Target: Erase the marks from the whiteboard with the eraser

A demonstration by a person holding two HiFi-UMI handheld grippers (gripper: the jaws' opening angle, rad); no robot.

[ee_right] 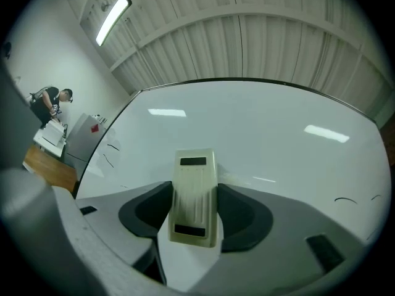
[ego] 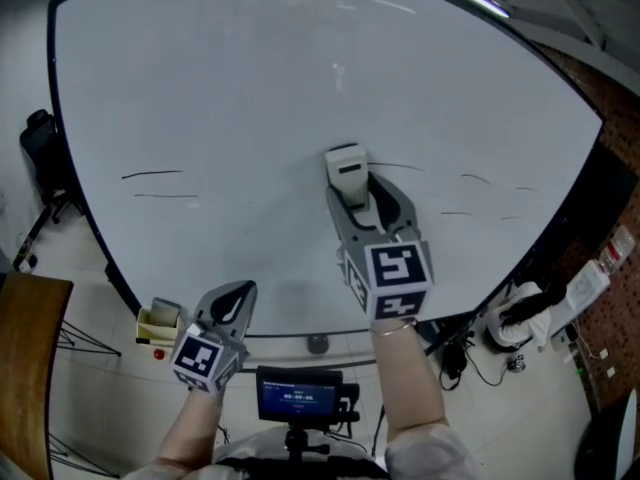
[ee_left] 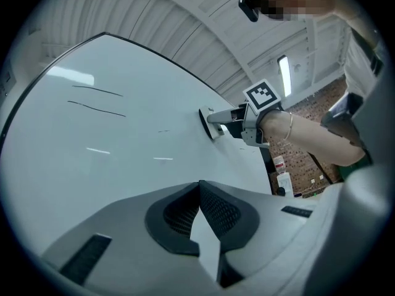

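The whiteboard (ego: 300,88) fills the head view. Thin black marks (ego: 155,175) run across its left side, and more marks (ego: 490,183) sit at its right. My right gripper (ego: 356,196) is shut on the cream eraser (ego: 346,164), which is pressed flat to the board's lower middle. In the right gripper view the eraser (ee_right: 194,196) stands between the jaws, with curved marks (ee_right: 355,199) off to the right. My left gripper (ego: 230,306) hangs shut and holds nothing, near the board's bottom edge. Its own view shows the left marks (ee_left: 95,100) and the eraser (ee_left: 207,123) beyond.
A small holder with a yellowish block (ego: 158,320) sits at the board's lower left corner. A screen on a tripod (ego: 298,396) stands below me. There is a black chair (ego: 40,143) and a wooden desk (ego: 25,368) at left, and cables and white devices (ego: 520,318) lie on the floor at right.
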